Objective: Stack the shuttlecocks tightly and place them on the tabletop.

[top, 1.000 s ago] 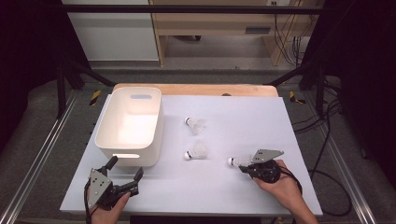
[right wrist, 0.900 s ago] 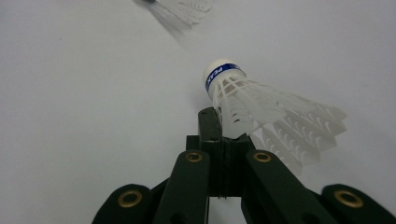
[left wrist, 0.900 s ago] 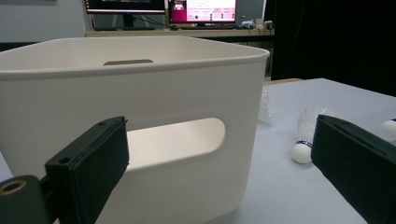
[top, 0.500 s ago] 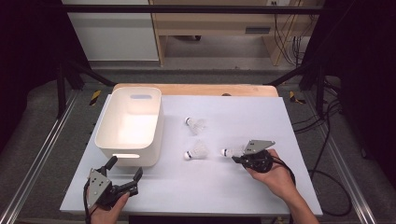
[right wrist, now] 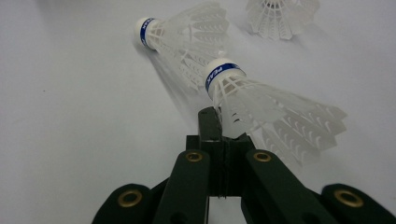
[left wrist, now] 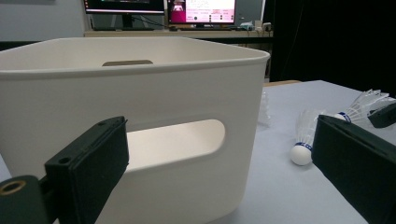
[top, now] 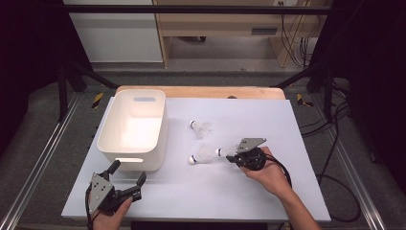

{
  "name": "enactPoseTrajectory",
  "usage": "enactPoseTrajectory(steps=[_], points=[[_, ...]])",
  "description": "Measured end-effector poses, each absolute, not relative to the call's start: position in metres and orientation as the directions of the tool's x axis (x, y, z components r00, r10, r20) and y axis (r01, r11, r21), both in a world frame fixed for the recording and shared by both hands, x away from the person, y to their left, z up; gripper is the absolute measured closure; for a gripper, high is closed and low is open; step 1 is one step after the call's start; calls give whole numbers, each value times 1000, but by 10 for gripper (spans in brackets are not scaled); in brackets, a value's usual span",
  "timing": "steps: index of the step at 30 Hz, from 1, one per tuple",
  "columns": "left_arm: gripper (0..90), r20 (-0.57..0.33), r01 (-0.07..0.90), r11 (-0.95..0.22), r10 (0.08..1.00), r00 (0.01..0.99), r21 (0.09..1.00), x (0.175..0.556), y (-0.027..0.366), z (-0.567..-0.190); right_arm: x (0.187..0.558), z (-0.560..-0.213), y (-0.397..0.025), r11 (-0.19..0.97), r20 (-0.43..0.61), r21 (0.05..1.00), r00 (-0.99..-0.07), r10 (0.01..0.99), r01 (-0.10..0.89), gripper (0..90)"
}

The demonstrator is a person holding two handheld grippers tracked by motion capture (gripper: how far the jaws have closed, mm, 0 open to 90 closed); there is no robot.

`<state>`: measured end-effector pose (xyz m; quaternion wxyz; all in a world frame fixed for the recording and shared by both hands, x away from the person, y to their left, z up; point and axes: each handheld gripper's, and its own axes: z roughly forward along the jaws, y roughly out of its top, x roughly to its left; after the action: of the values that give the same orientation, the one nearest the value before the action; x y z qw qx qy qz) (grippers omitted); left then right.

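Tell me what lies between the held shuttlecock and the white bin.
In the high view, one loose shuttlecock lies between the held shuttlecock, clamped in the right gripper, and the white bin.

White shuttlecock (right wrist: 243,93) pinched by feathers, above table

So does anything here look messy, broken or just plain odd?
Nothing looks broken or spilled. The right gripper pinches one shuttlecock by the edge of its skirt. Two more shuttlecocks lie tipped on the table beside the white bin. The left gripper is open.
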<state>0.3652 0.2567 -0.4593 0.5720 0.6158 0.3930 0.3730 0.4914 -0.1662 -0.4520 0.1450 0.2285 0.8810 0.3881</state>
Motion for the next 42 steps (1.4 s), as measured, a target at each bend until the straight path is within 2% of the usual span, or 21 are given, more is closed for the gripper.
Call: enactPoseTrajectory(steps=[17, 42], points=[[42, 12, 57, -39, 911, 413, 998, 365, 257, -459, 504, -461, -142, 599, -67, 751, -871, 487, 277, 900], [42, 10, 59, -38, 911, 413, 998, 366, 257, -459, 485, -467, -119, 620, -47, 744, -908, 417, 247, 900]])
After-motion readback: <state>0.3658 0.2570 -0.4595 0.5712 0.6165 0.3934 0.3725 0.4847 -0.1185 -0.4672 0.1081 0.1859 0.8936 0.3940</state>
